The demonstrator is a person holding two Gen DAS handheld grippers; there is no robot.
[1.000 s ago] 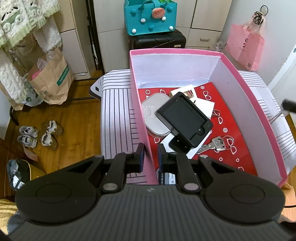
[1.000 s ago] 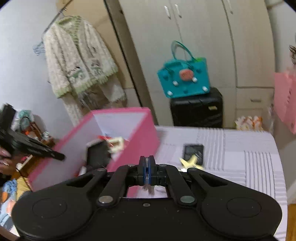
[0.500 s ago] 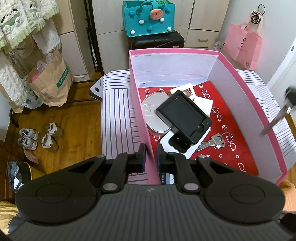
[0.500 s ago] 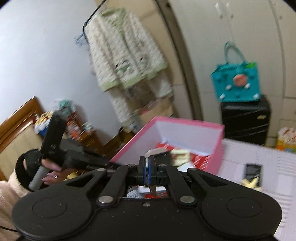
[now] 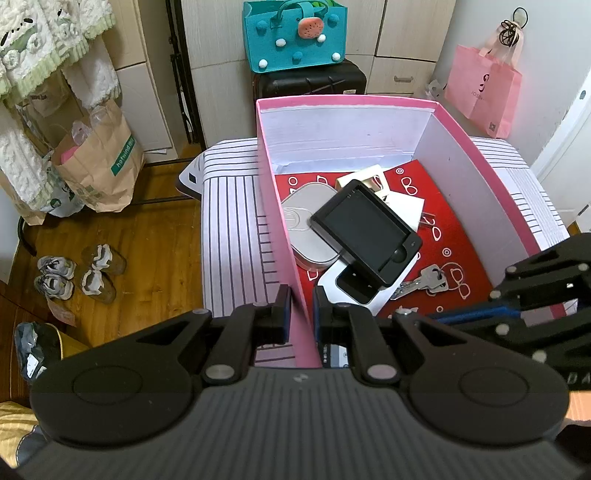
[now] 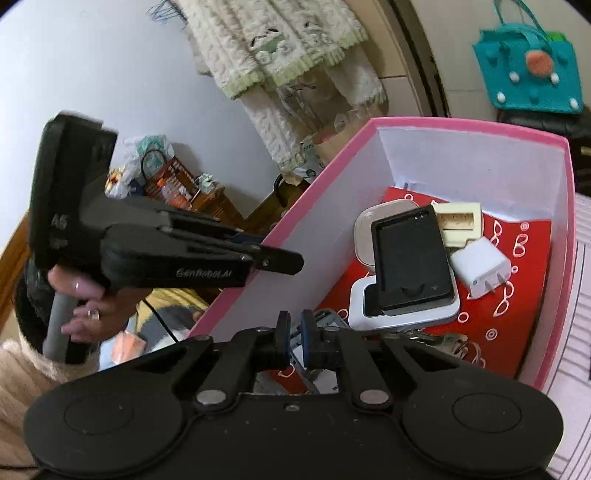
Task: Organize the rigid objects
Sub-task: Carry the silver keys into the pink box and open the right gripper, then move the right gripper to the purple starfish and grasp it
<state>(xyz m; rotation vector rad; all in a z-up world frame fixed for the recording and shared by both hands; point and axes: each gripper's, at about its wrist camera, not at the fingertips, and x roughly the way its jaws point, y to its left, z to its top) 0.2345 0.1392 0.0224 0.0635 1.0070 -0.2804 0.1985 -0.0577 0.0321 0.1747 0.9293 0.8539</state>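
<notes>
A pink box [image 5: 480, 155] with a red patterned floor stands on a striped surface. Inside lie a black device [image 5: 365, 229], a grey case [image 5: 306, 229], a white phone box [image 5: 354, 284], keys [image 5: 424, 282], a white charger [image 6: 480, 266] and a beige block [image 6: 458, 221]. My left gripper [image 5: 301, 314] straddles the box's near left wall, one finger on each side, nearly closed on it. My right gripper [image 6: 293, 332] hovers inside the box's near end with a narrow gap between its fingers; it also shows in the left wrist view [image 5: 406, 315].
A teal felt bag [image 5: 295, 33] sits on a black suitcase [image 5: 310, 81] behind the box. A pink bag [image 5: 484, 88] hangs at the right. Paper bags [image 5: 96, 162] and shoes [image 5: 74, 273] are on the wooden floor at the left.
My right gripper swung from over the striped surface into the box's near end, and its fingers parted slightly. A thin object it held is no longer between them. My left gripper stayed put.
</notes>
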